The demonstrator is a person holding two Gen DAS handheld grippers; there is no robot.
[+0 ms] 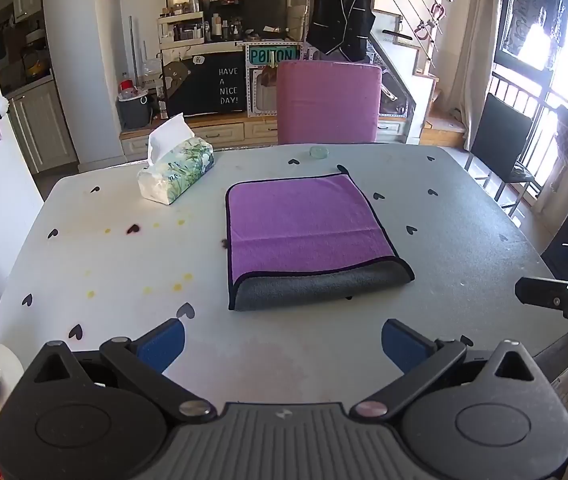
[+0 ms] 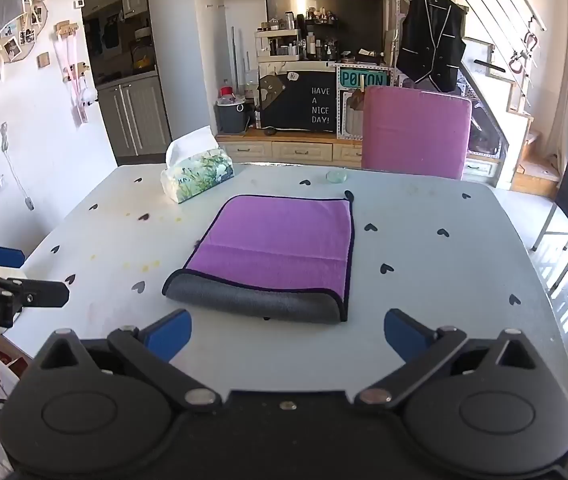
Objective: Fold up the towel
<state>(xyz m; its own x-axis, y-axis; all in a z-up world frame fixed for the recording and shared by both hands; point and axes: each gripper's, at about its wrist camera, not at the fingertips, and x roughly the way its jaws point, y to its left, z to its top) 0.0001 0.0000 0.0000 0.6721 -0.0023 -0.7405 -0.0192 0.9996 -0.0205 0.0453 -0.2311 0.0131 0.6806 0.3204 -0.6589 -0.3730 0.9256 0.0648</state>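
Observation:
A purple towel (image 1: 304, 224) with a dark hem and a grey underside lies folded flat in the middle of the white table (image 1: 103, 272). Its grey fold edge faces me. It also shows in the right wrist view (image 2: 279, 240). My left gripper (image 1: 282, 342) is open and empty, just short of the towel's near edge. My right gripper (image 2: 288, 334) is open and empty, also just short of the near edge. The right gripper's finger shows at the right edge of the left view (image 1: 552, 296); the left gripper shows at the left edge of the right view (image 2: 11, 276).
A tissue pack (image 1: 177, 174) stands at the table's far left. A small clear round lid (image 1: 319, 152) lies near the far edge. A pink chair (image 1: 328, 102) stands behind the table. Dark chairs (image 1: 500, 140) stand to the right. The table (image 2: 444, 280) has heart stickers and yellow stains.

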